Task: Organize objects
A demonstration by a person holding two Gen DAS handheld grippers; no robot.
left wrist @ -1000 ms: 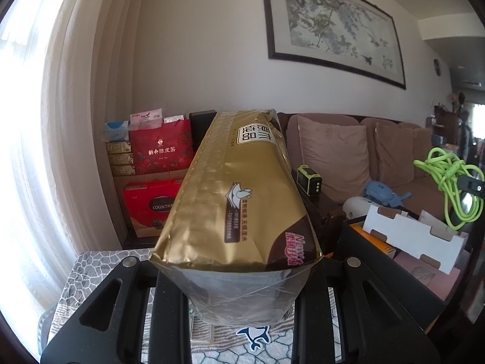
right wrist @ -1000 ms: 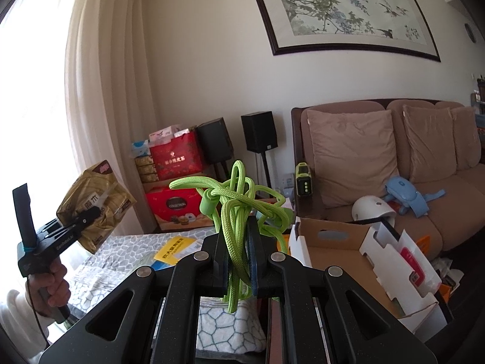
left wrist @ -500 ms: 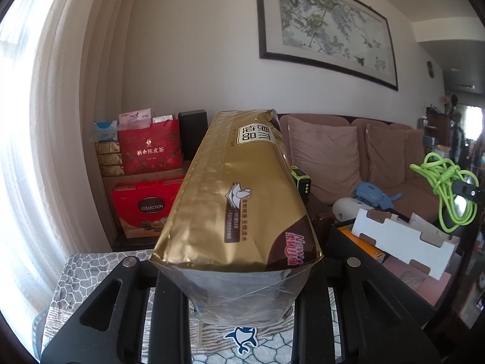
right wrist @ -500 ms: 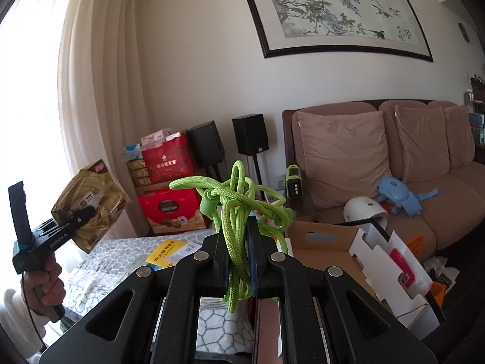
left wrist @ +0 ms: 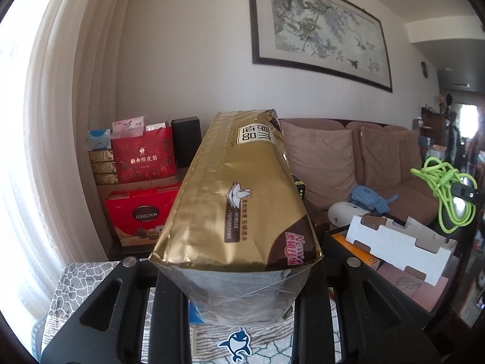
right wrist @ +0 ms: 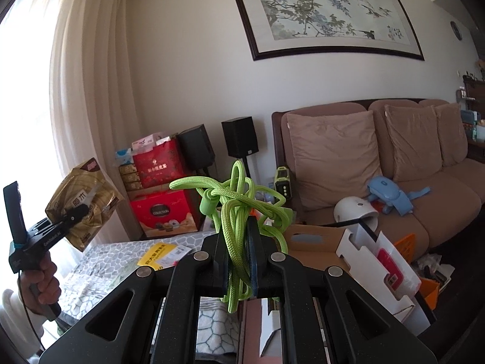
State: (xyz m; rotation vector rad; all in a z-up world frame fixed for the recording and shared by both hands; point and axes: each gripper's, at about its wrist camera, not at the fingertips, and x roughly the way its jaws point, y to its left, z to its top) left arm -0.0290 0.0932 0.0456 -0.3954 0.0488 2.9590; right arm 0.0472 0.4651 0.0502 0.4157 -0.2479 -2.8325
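Note:
A gold foil packet [left wrist: 239,200] with a brown corner fills the middle of the left wrist view, and my left gripper [left wrist: 239,297] is shut on its near end. The right wrist view shows that same packet [right wrist: 88,200] held up at the far left by the left gripper [right wrist: 75,212], with a hand on the handle. My right gripper [right wrist: 239,242] is shut on a tangled bright green rope [right wrist: 236,200], whose loops stand above the fingers and hang below them. The rope [left wrist: 445,188] also shows at the right edge of the left wrist view.
Below is a table with a grey stone-pattern cloth [right wrist: 115,257] and a yellow leaflet [right wrist: 157,256]. An open cardboard box [right wrist: 315,239] with a white insert [right wrist: 372,257] stands to the right. Behind are a brown sofa [right wrist: 448,200], a white helmet [right wrist: 354,210], red gift boxes [right wrist: 163,209] and speakers [right wrist: 239,135].

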